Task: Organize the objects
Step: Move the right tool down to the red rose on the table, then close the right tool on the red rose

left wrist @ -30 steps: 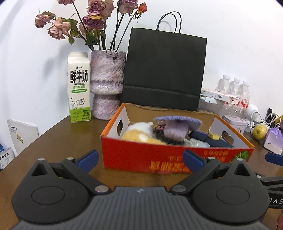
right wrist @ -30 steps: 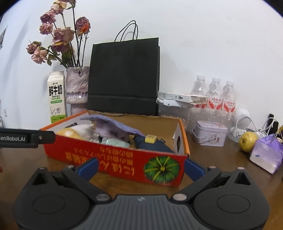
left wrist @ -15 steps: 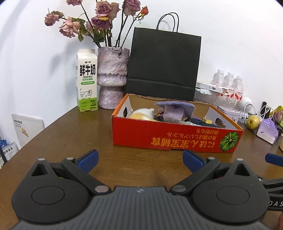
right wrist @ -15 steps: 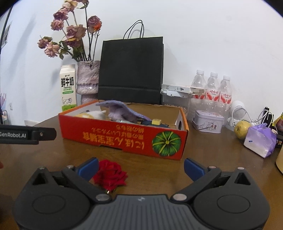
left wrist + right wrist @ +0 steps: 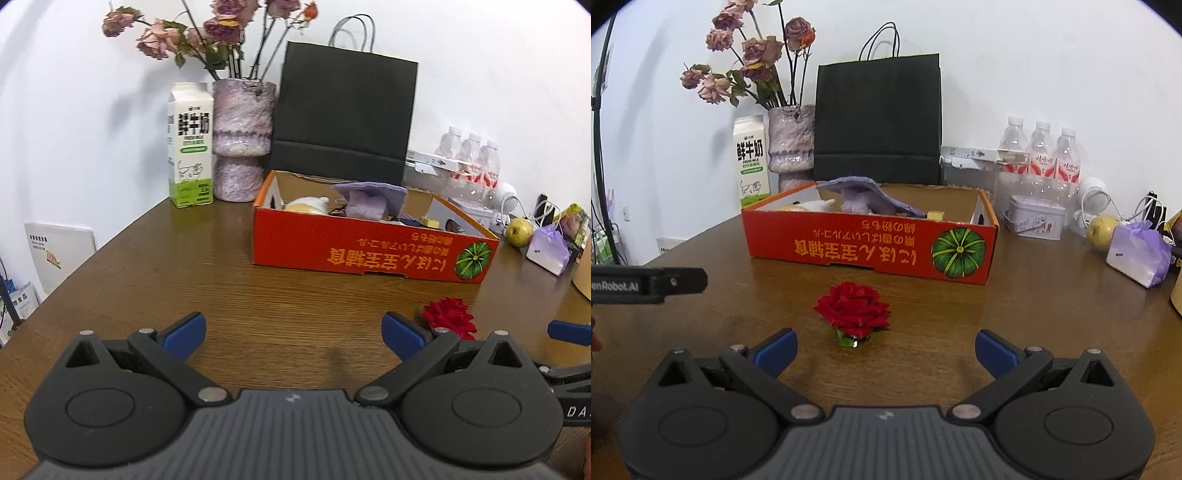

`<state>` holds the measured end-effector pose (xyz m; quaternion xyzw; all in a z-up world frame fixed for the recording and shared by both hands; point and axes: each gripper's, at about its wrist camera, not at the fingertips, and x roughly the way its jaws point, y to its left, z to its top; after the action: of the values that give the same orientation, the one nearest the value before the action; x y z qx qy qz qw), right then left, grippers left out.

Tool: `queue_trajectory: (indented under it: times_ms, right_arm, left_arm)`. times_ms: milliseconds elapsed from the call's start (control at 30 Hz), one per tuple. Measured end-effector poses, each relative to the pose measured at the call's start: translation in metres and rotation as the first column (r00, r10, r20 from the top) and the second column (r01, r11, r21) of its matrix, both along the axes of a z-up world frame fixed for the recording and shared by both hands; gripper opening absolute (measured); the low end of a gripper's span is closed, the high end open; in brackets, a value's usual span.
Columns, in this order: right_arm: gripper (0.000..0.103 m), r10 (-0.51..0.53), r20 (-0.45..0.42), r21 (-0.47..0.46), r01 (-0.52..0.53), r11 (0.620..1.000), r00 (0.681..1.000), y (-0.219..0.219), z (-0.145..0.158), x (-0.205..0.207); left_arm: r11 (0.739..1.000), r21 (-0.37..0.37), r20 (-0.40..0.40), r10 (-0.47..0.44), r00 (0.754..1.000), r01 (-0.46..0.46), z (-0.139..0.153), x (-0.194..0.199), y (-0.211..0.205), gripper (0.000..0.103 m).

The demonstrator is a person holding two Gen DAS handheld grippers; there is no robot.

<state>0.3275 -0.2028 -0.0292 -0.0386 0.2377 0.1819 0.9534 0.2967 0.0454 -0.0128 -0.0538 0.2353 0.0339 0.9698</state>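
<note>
Here, on a brown wooden table (image 5: 1034,306), a red rose head (image 5: 852,307) sits alone in front of the orange cardboard box (image 5: 871,246), well short of its near wall and touching nothing. I hold my right gripper (image 5: 885,349) low, its jaws spread wide and empty, the flower lying just ahead of the gap between the blue pads, which reads to me as the line-up for a pick. My left gripper (image 5: 291,334) hangs open and empty too, off to the side over bare wood, with the rose just beyond its right pad; I judge it is kept clear so the right one has room. The box stands open-topped with its print facing me upside down, and it already holds a cream plush toy (image 5: 306,205), a folded purple knit cloth (image 5: 866,195) draped over the heap, a small yellow block (image 5: 935,215) and some dark items I cannot make out. Behind it a black paper bag (image 5: 879,118) stands upright against the wall, its contents hidden, beside a vase (image 5: 790,146) of dried roses and a milk carton (image 5: 750,162). To the right, a closed tin (image 5: 1036,218) rests in front of three water bottles (image 5: 1039,155).
</note>
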Motion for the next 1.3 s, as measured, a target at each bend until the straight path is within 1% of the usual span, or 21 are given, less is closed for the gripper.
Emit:
queue_trajectory:
  times_ms: [333, 567, 733, 833, 900, 967, 1033, 1100, 1133, 1167, 1200, 1300]
  right_arm:
    - [0.103, -0.009, -0.069, -0.026, 0.008, 1.000, 0.998, 0.012, -0.005, 0.010]
    - [0.102, -0.012, -0.127, -0.029, 0.009, 1.000, 0.992, 0.028, -0.010, 0.031]
    - [0.100, -0.048, -0.148, -0.022, 0.045, 0.999, 0.988, 0.037, -0.012, 0.050]
    - [0.095, -0.057, -0.168, -0.022, 0.054, 0.998, 0.984, 0.043, -0.014, 0.061]
    - [0.089, -0.057, -0.177, -0.022, 0.054, 0.998, 0.983, 0.047, -0.014, 0.068]
    - [0.085, -0.060, -0.182, -0.021, 0.057, 0.998, 0.981, 0.052, -0.015, 0.072]
    - [0.075, -0.066, -0.176, -0.014, 0.065, 0.998, 0.982, 0.055, -0.014, 0.075]
    - [0.059, -0.060, -0.172, -0.005, 0.060, 0.998, 0.983, 0.057, -0.013, 0.077]
    - [0.055, -0.053, -0.167, -0.005, 0.053, 0.999, 0.984, 0.058, -0.013, 0.076]
    - [0.045, -0.043, -0.160, -0.001, 0.043, 0.999, 0.986, 0.058, -0.012, 0.075]
    - [0.041, -0.035, -0.152, 0.008, 0.037, 0.999, 0.988, 0.058, -0.011, 0.074]
    - [0.039, -0.034, -0.117, 0.046, 0.040, 0.998, 0.993, 0.051, -0.007, 0.067]
  left_arm:
    - [0.999, -0.010, 0.004, 0.043, 0.999, -0.043, 0.002, 0.000, 0.026, 0.103]
    - [0.998, -0.019, 0.010, 0.066, 0.998, -0.066, 0.003, -0.001, 0.035, 0.103]
    - [0.997, -0.018, 0.007, 0.073, 0.997, -0.072, 0.003, 0.000, 0.039, 0.103]
    - [0.997, -0.022, 0.007, 0.079, 0.997, -0.079, 0.003, 0.000, 0.042, 0.103]
    - [0.996, -0.025, 0.004, 0.082, 0.997, -0.082, 0.003, 0.001, 0.043, 0.103]
    - [0.996, -0.027, 0.006, 0.082, 0.997, -0.082, 0.003, 0.001, 0.043, 0.103]
    - [0.996, -0.026, 0.008, 0.080, 0.997, -0.079, 0.004, 0.000, 0.043, 0.103]
    - [0.997, -0.026, 0.007, 0.079, 0.997, -0.078, 0.003, 0.000, 0.043, 0.103]
    - [0.997, -0.026, 0.006, 0.079, 0.997, -0.079, 0.003, 0.001, 0.043, 0.103]
    - [0.997, -0.026, 0.006, 0.079, 0.997, -0.079, 0.003, 0.000, 0.043, 0.103]
    - [0.997, -0.026, 0.006, 0.079, 0.997, -0.079, 0.003, 0.000, 0.043, 0.103]
    - [0.997, -0.027, 0.006, 0.077, 0.997, -0.077, 0.003, 0.000, 0.042, 0.103]
